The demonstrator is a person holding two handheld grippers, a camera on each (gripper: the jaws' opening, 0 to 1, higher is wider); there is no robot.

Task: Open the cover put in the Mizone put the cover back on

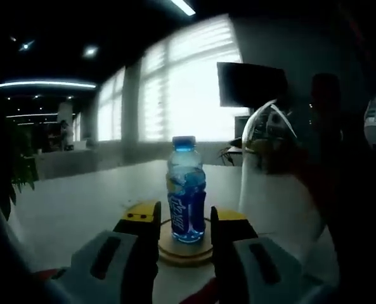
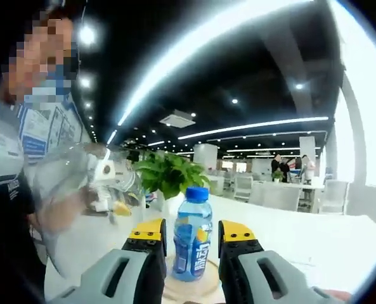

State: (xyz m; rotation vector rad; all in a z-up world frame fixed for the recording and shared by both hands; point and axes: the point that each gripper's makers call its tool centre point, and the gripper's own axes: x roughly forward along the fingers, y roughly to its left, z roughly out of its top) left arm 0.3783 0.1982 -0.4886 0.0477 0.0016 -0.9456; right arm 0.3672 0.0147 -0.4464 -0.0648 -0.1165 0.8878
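Mizone bottle [image 1: 187, 193] stands upright on a round wooden base [image 1: 185, 249] on the white table [image 1: 80, 202], blue cap [image 1: 184, 142] screwed on top. Its blue label and pale liquid fill most of the body. In the left gripper view the left claw [image 1: 184, 225] has its two yellow-tipped jaws spread apart, one on either side of the bottle's lower half, with a sliver of gap at each side; whether either pad touches the plastic cannot be told. A clear cover [image 1: 270, 183], dome-shaped, is held up just to the right of the bottle, off the base, with a dark blurred arm behind it.

In the right gripper view the bottle [image 2: 191, 244] again stands between the jaws of the right claw [image 2: 190, 239], which is likewise parted and gripping nothing. The clear cover [image 2: 80, 202] is to the left, tilted, in a person's blurred hand [image 2: 64, 212]. A green potted plant [image 2: 168, 174] stands behind the bottle.
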